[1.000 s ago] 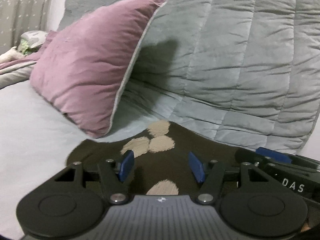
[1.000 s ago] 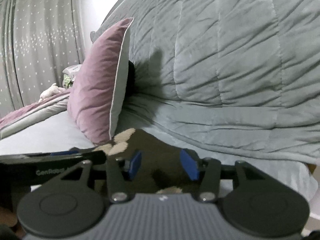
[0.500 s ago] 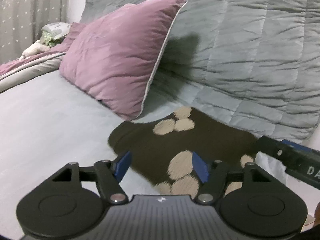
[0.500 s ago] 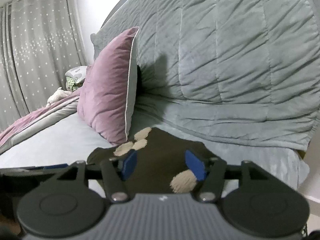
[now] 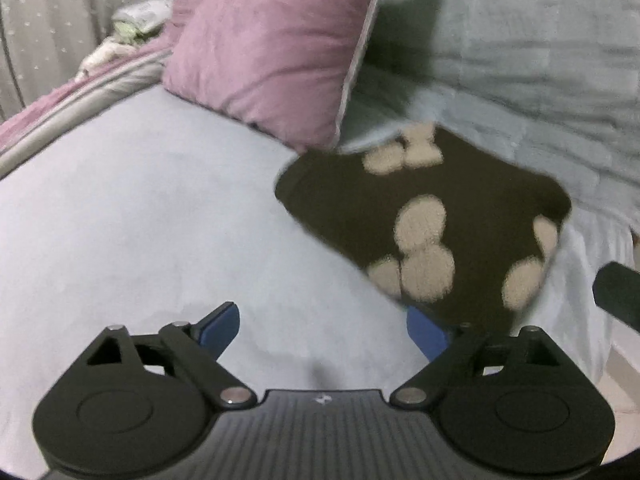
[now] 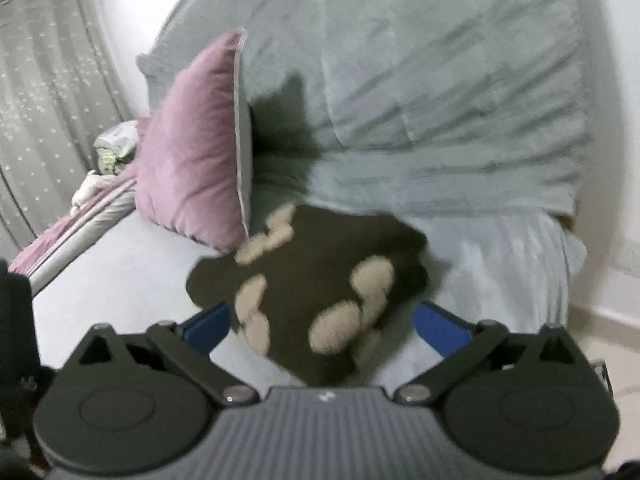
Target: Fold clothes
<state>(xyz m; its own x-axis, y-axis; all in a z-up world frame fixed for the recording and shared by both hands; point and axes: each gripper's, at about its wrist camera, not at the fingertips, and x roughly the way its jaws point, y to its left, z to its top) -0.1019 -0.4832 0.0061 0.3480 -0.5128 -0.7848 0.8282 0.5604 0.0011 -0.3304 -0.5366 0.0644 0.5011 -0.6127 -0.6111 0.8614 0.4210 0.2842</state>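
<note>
We see a bed (image 5: 120, 220) under a pale blue sheet, with a grey-green quilted duvet (image 6: 440, 92) heaped against a white wall (image 6: 612, 120). A mauve pillow (image 5: 276, 48) leans on the duvet, and dotted grey curtains (image 6: 44, 92) hang at the far left.

Both views ride on handheld grippers and look forward along their blue-padded fingers, tilted down toward a bed. The left wrist camera hangs low over the pale sheet (image 5: 120, 208), facing the mauve pillow (image 5: 276, 48) and the grey quilt (image 5: 520, 60) behind it — the dark spotted garment (image 5: 424, 216) lies to its right. The right wrist camera sits close behind the same garment (image 6: 312, 280), looking up the bed toward the same pillow (image 6: 192, 148), quilt (image 6: 440, 80) and a dotted curtain (image 6: 44, 112) at left.
</note>
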